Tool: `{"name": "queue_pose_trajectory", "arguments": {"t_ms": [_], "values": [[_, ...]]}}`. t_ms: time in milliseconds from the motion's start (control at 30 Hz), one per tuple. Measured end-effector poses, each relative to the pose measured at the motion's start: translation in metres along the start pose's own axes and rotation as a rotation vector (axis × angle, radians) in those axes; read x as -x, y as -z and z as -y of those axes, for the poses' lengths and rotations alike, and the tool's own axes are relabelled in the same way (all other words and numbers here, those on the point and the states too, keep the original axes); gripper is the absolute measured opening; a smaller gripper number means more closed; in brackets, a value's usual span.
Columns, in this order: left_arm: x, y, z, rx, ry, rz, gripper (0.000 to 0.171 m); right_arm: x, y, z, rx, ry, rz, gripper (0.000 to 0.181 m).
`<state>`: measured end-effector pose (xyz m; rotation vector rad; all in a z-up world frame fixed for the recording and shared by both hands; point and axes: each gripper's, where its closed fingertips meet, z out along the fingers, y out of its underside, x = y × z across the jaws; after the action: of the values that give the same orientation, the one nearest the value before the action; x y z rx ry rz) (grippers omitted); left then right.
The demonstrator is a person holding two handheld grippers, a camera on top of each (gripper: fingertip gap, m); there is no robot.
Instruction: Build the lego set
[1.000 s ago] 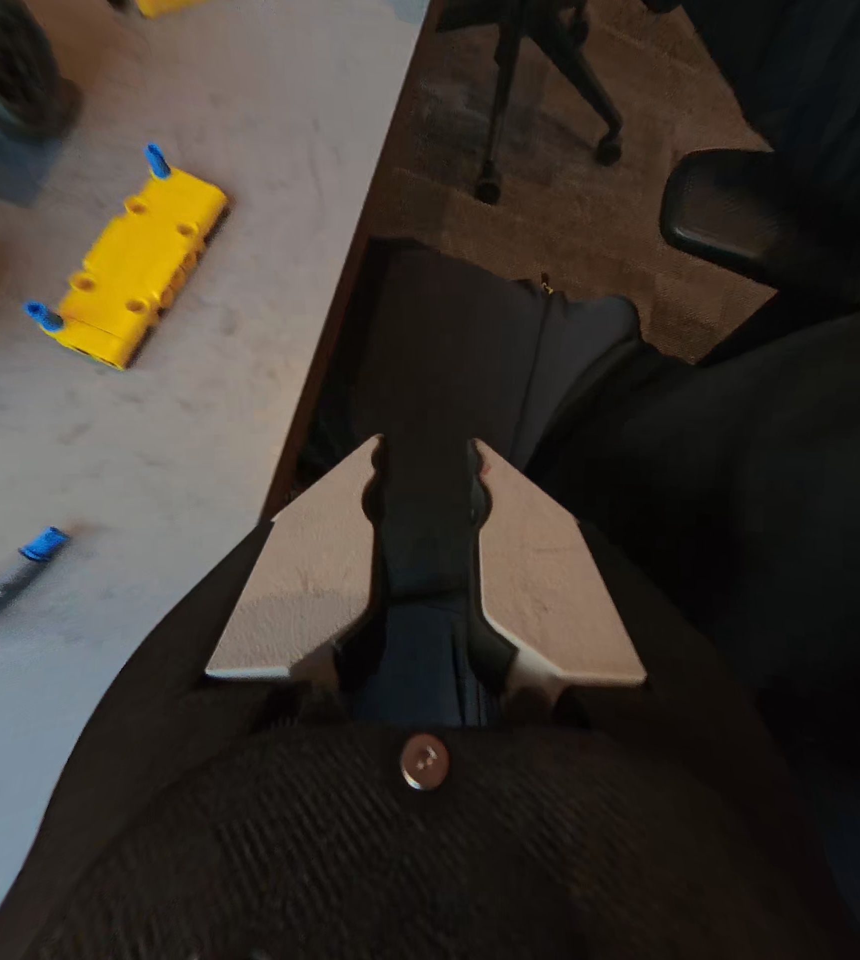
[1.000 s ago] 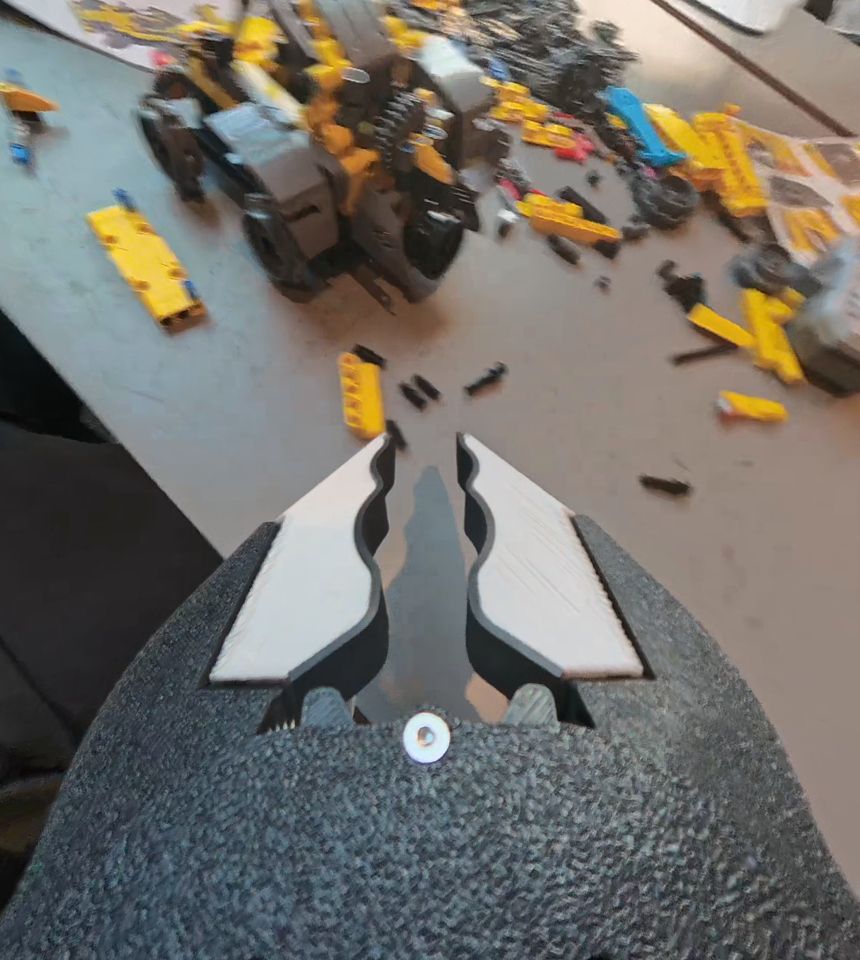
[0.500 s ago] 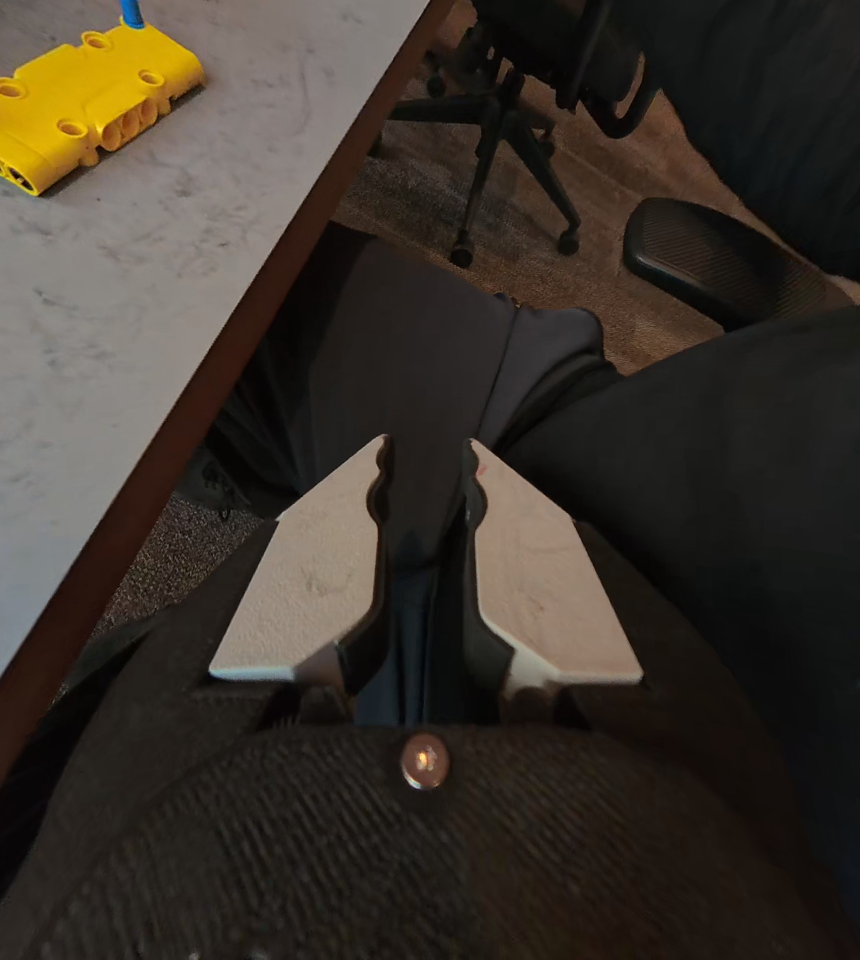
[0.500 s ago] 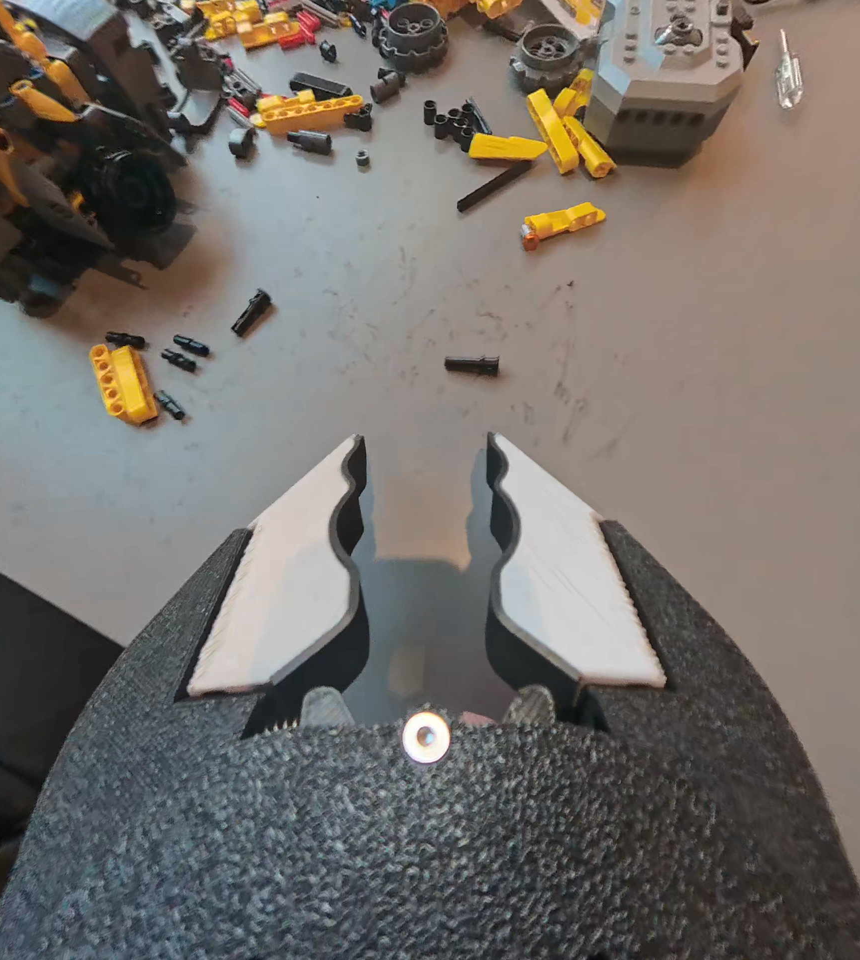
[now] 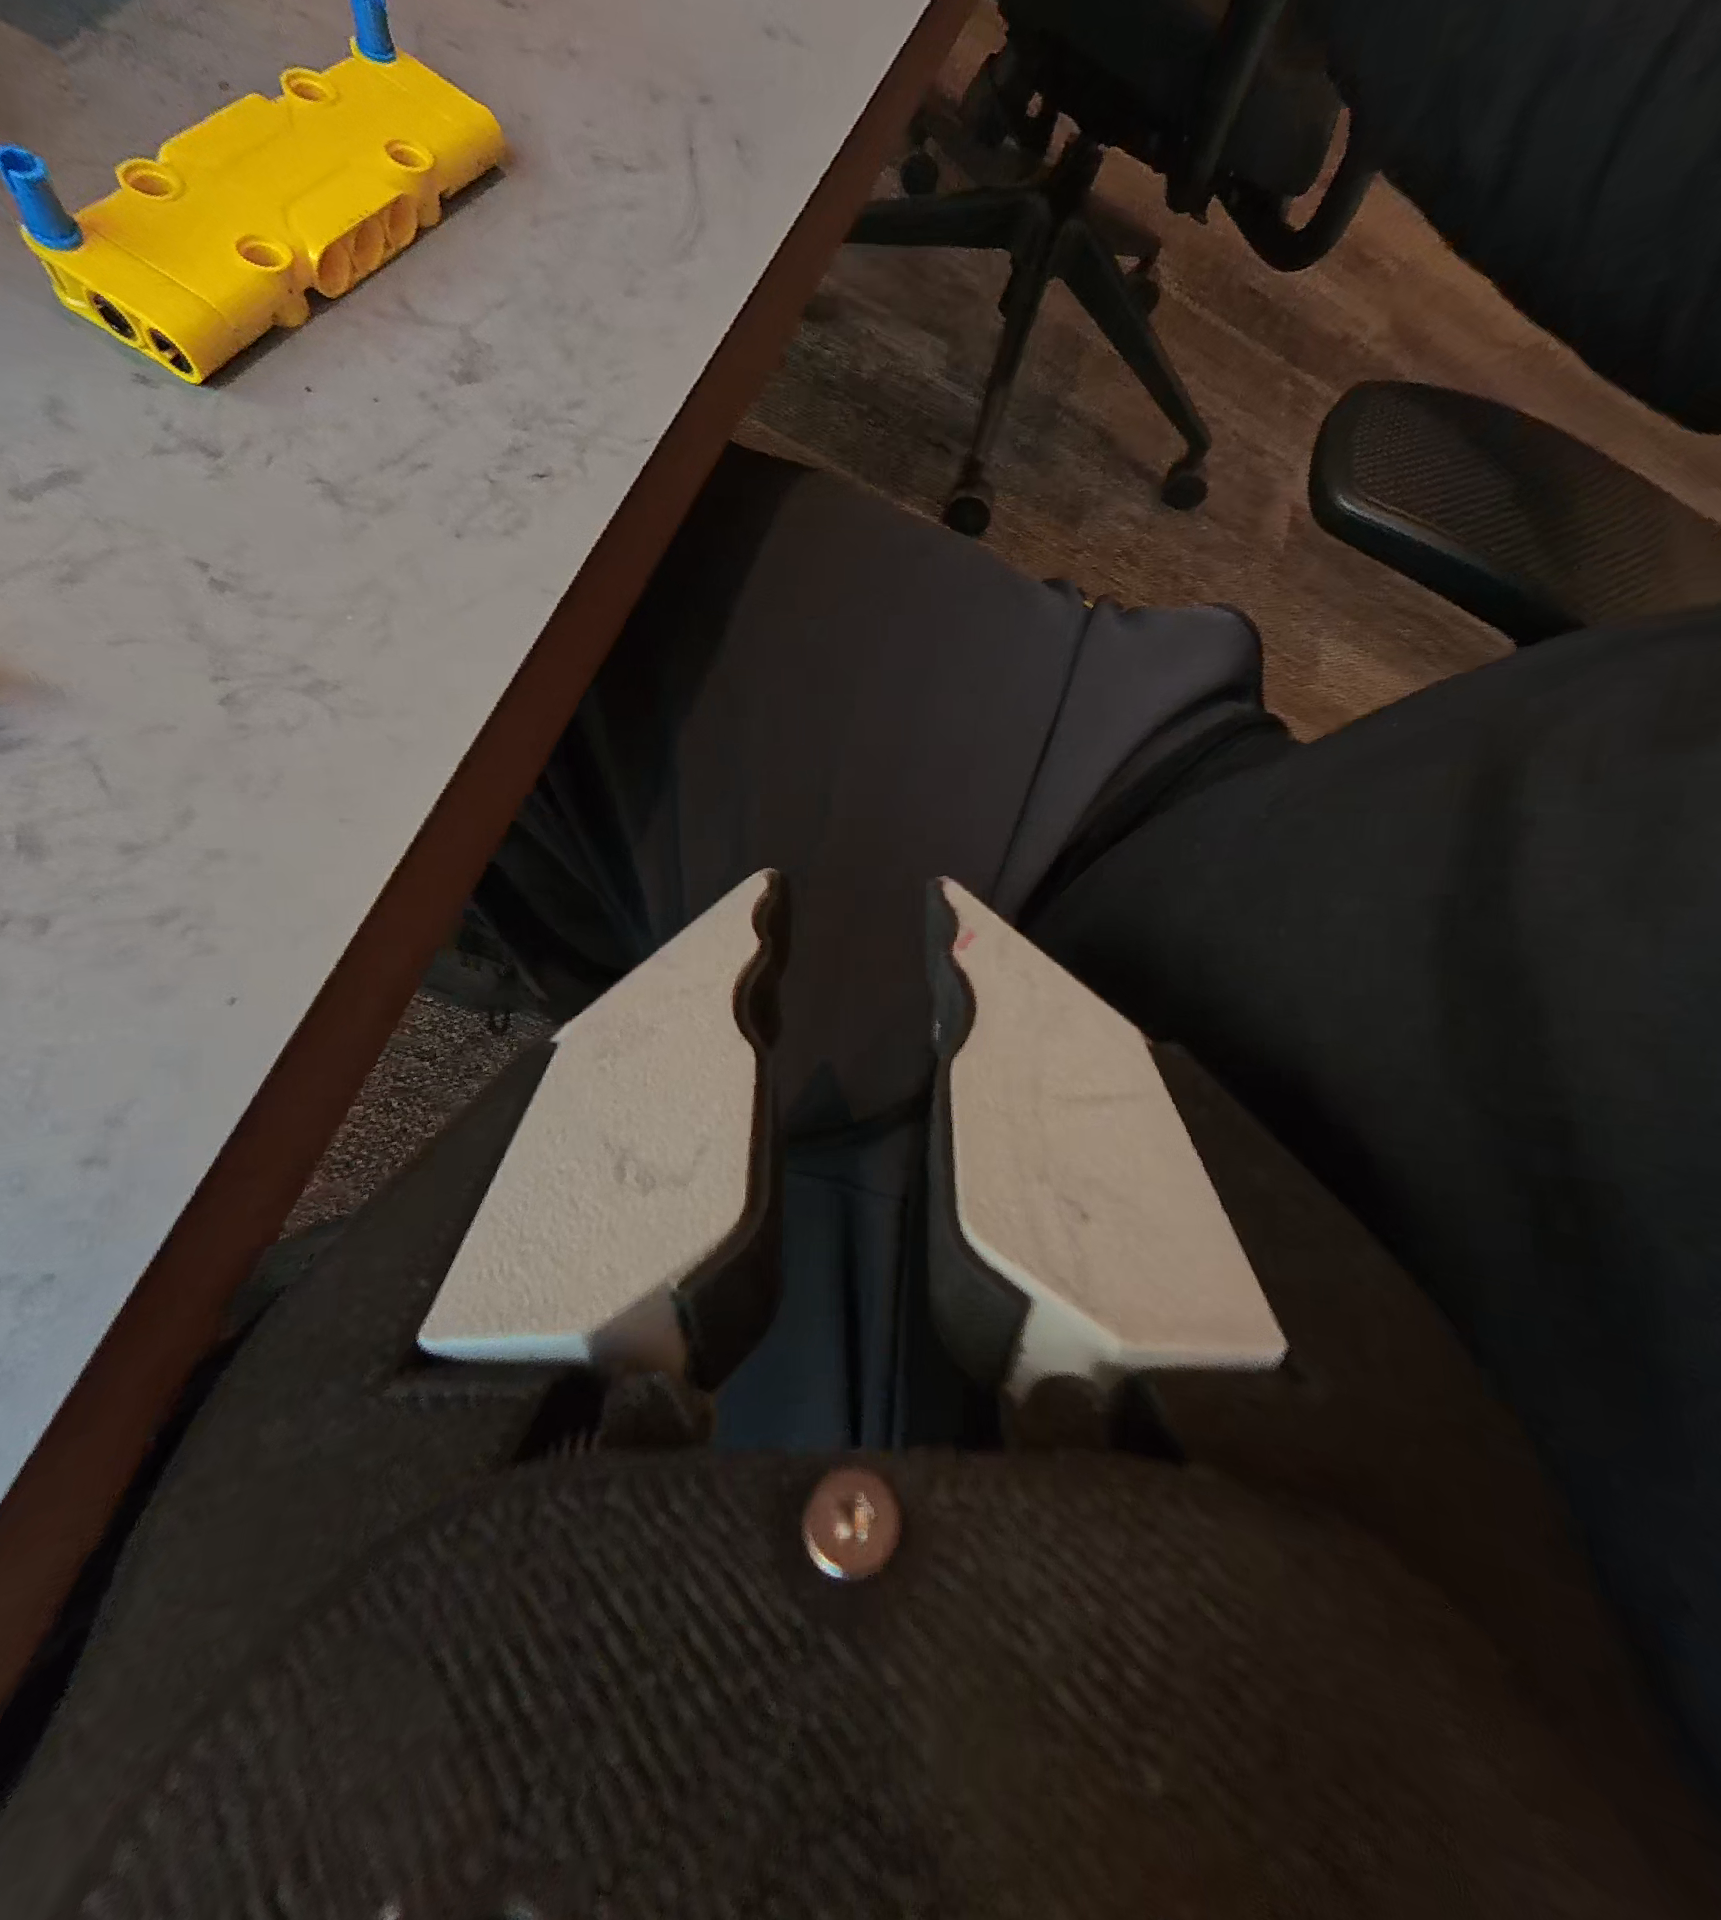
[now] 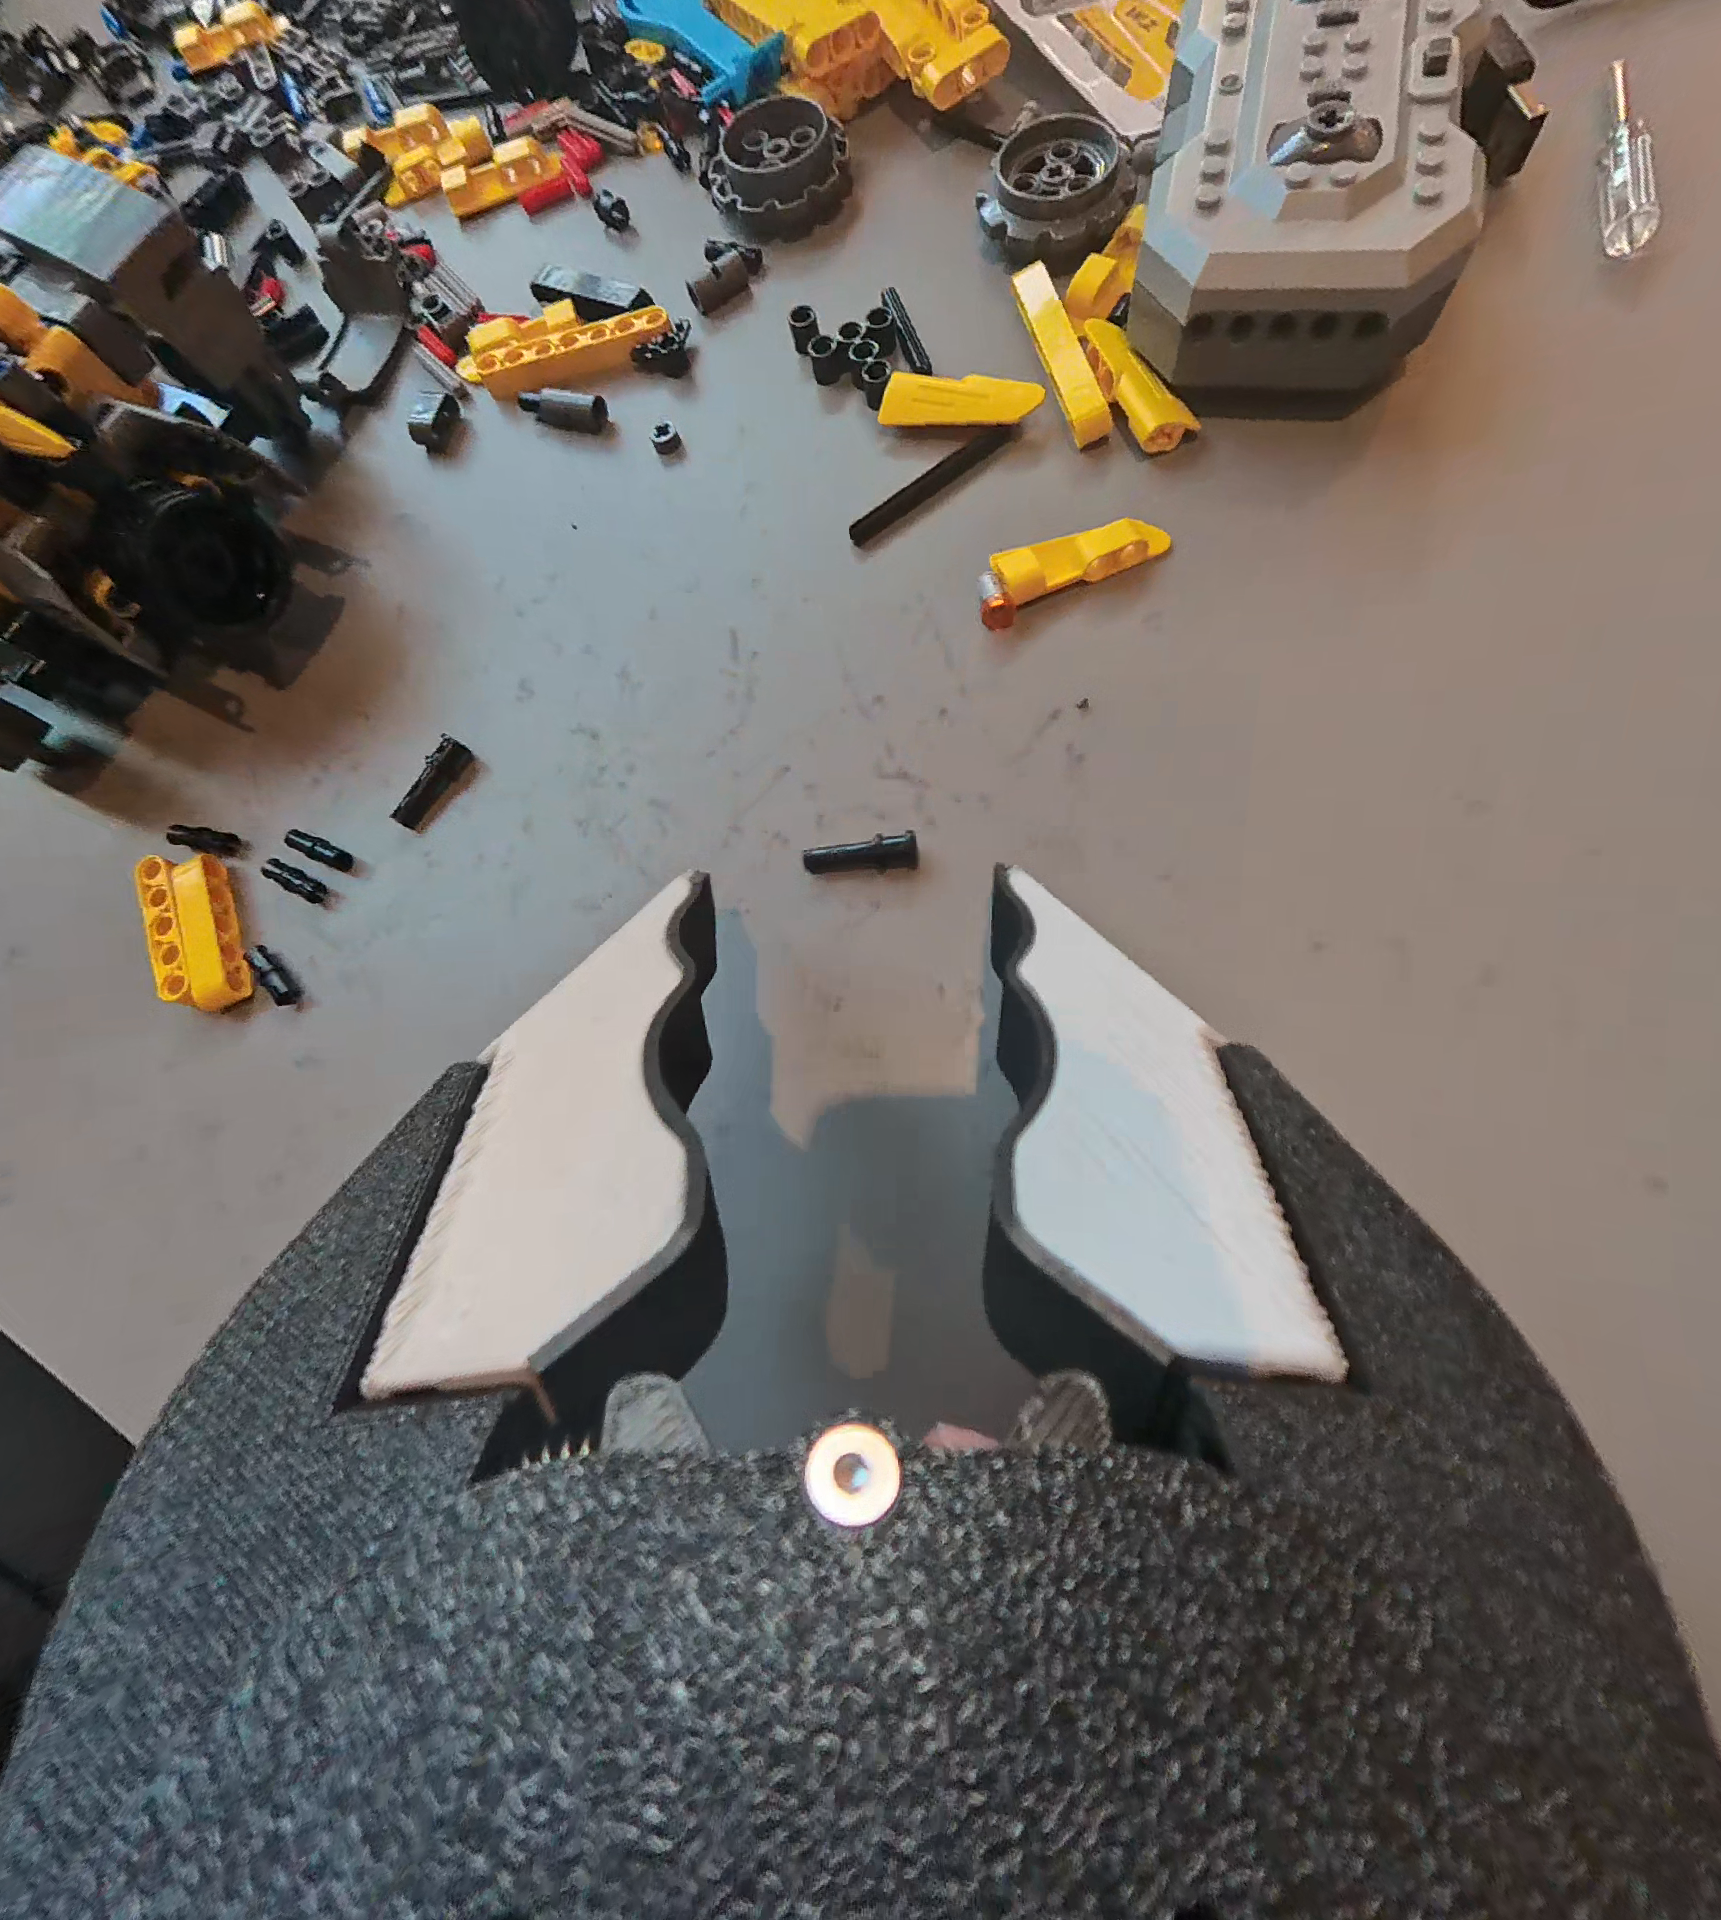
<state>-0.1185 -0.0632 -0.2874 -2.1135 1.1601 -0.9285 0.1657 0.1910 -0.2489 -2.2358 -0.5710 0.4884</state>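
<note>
My right gripper [image 6: 851, 883] is open and empty, low over the grey table [image 6: 1458, 831]. A small black pin [image 6: 859, 854] lies on the table just beyond and between its fingertips. My left gripper [image 5: 854, 894] is open and empty, held off the table's edge above a person's dark trousers [image 5: 887, 707]. A yellow block with blue pegs [image 5: 264, 208] lies on the table to its far left.
A black and yellow toy vehicle [image 6: 87, 436] stands at the left. A grey block unit [image 6: 1323, 197], wheels [image 6: 781, 156], yellow beams [image 6: 191, 925] and several loose black pins lie around. A clear screwdriver [image 6: 1627, 177] lies far right. An office chair [image 5: 1095, 208] stands on the carpet. There is about 40 cm between the tips of the two grippers. My right gripper is the nearer one to the clear screwdriver [image 6: 1627, 177]: about 20 cm, against 60 cm.
My right gripper has swung right and forward and opened wider, with the black pin now just ahead of its tips. My left gripper has shifted slightly off the table edge.
</note>
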Motion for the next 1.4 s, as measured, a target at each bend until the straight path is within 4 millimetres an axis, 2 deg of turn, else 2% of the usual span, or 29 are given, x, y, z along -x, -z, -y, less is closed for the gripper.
{"name": "queue_pose_trajectory", "arguments": {"t_ms": [133,200,267,500,667,767,900,1033,1067,1167,1400], "values": [[0.002,-0.001,-0.003,0.012,-0.029,0.017,0.023,0.015,0.003,-0.003,-0.034,0.029,0.006,0.053],[0.001,-0.002,-0.004,0.011,-0.030,0.009,0.023,0.028,0.009,0.003,-0.094,0.053,0.015,0.049],[0.000,-0.001,-0.004,0.007,-0.034,0.004,0.023,0.040,0.011,0.000,-0.106,0.065,0.036,0.049],[-0.003,0.000,-0.003,0.007,-0.047,-0.007,0.022,0.051,0.002,-0.008,-0.039,0.059,0.095,0.050],[-0.003,0.002,-0.002,0.005,-0.063,0.007,0.021,0.068,0.001,-0.002,-0.075,0.088,0.132,0.049],[-0.003,0.003,-0.003,0.009,-0.066,0.011,0.021,0.093,0.003,0.000,-0.109,0.131,0.180,0.044],[-0.005,0.002,-0.003,0.009,-0.068,0.007,0.020,0.138,-0.002,-0.009,-0.079,0.255,0.247,0.034],[-0.007,-0.003,-0.006,0.025,-0.054,-0.008,0.020,0.162,-0.014,-0.025,0.004,0.348,0.258,0.030],[-0.007,-0.004,-0.006,0.027,-0.059,-0.005,0.020,0.164,-0.017,-0.029,0.025,0.369,0.251,0.029],[-0.006,-0.004,-0.007,0.032,-0.071,0.008,0.019,0.166,-0.018,-0.028,0.024,0.405,0.227,0.012],[-0.006,-0.005,-0.009,0.042,-0.059,-0.005,0.019,0.165,-0.016,-0.026,0.040,0.455,0.205,0.017]]}}
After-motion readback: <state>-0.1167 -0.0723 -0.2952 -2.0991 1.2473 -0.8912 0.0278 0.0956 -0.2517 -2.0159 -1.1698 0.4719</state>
